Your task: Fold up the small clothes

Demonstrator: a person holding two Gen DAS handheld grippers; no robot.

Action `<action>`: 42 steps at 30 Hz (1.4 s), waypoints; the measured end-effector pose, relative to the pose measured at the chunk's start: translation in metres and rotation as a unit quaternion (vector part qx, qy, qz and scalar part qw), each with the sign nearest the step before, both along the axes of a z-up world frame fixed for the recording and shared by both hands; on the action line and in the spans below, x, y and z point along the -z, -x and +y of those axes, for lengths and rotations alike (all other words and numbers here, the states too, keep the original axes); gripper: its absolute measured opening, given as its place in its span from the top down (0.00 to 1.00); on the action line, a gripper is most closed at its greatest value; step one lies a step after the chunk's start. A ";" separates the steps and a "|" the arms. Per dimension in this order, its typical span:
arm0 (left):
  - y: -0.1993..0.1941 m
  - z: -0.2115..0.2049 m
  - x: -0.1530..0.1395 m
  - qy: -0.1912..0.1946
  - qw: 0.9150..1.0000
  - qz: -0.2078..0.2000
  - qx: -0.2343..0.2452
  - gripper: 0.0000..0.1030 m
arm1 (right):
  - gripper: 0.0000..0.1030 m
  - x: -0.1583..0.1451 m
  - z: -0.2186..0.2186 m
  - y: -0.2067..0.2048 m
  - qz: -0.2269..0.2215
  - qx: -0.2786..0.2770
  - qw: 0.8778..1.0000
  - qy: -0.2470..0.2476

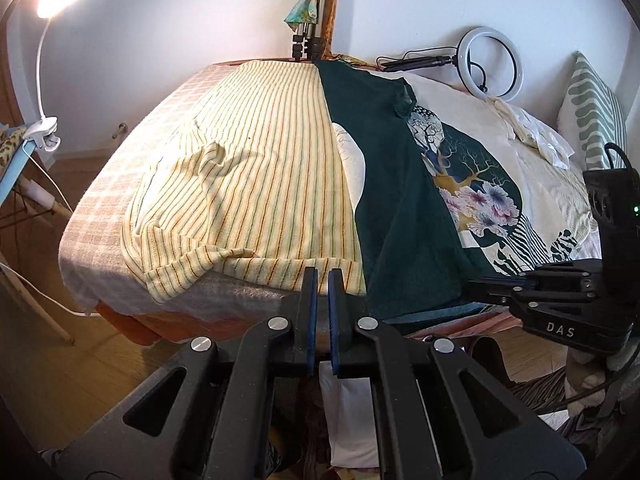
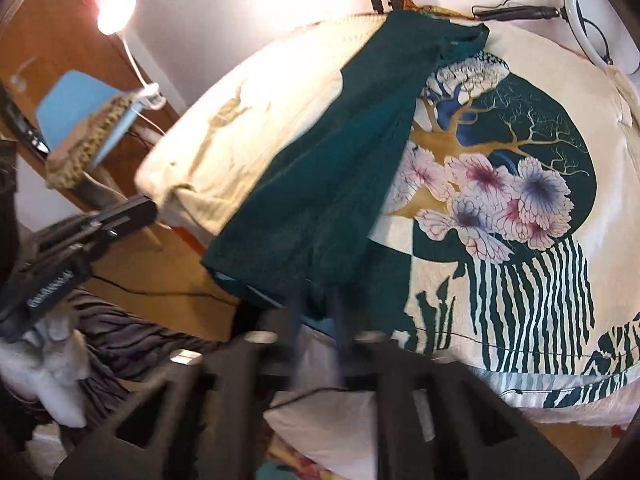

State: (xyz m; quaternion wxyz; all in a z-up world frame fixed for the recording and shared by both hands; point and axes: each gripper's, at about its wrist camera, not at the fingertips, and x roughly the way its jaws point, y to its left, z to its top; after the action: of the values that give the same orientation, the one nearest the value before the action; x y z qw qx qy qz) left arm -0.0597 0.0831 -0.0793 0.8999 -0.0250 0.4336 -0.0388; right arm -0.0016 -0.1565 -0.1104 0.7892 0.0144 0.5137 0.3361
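— Looking along the left claw (image 1: 323, 280) first: what do you make of it?

— Its two blue-lined fingers stand almost together with a thin empty slit between them, holding nothing. It sits at the near edge of the table (image 1: 80, 264), just in front of the hem of the yellow striped garment (image 1: 248, 168). The dark green garment (image 1: 392, 200) lies to its right, a long strip running from the near edge away toward the far wall, laid partly over the printed cream shirt (image 1: 500, 184).

— And the other one?

— The right claw (image 1: 476, 286) comes in from the right side in this view, its tip at the green strip's near corner. Whether it pinches the cloth, I can't tell from here.

— Now the right wrist view.

— Blurred. The right claw (image 2: 316, 308) has its fingers a little apart, with the green garment's (image 2: 320, 184) near hem right at or over the tips; gripping or not, I can't say. The strip runs straight away from it, up and slightly right. The left claw (image 2: 132, 208) shows at the left, beside the table corner.

— So who takes the green one?

— I'd judge the right hand is nearer; the near hem is its handle, and the fold would go along that long axis.
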 end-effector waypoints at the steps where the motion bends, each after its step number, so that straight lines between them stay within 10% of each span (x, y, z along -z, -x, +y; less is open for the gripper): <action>1: 0.001 0.000 0.000 -0.001 1.000 -0.003 0.002 0.97 | 0.98 0.000 -0.004 0.000 -0.001 0.001 1.000 -0.001; 9: -0.001 -0.010 0.000 0.000 1.000 -0.005 0.016 0.97 | 0.86 -0.007 -0.039 0.005 0.023 0.004 1.000 -0.019; 23: -0.015 -0.112 -0.011 0.049 0.991 -0.040 0.118 0.97 | 0.75 -0.072 -0.144 0.006 -0.098 0.077 0.989 -0.077; 29: -0.027 -0.180 -0.008 0.073 0.980 -0.034 0.184 0.97 | 0.41 -0.083 -0.201 -0.007 -0.112 0.111 0.986 -0.054; 35: -0.032 -0.253 0.004 0.099 0.961 -0.004 0.259 0.97 | 0.41 -0.085 -0.272 -0.019 -0.102 0.185 0.973 -0.098; 39: -0.036 -0.291 0.011 0.132 0.947 0.019 0.292 0.70 | 0.41 -0.085 -0.303 -0.023 -0.097 0.200 0.967 -0.122; 42: -0.040 -0.322 0.015 0.123 0.939 0.026 0.321 0.70 | 0.41 -0.085 -0.321 -0.026 -0.093 0.216 0.962 -0.138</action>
State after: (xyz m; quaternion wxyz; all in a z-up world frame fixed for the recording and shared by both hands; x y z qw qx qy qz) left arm -0.0196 -0.2388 -0.0948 0.8179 0.0040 0.4340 -0.3777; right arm 0.0245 -0.4777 -0.0251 0.8779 0.2020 0.3711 0.2255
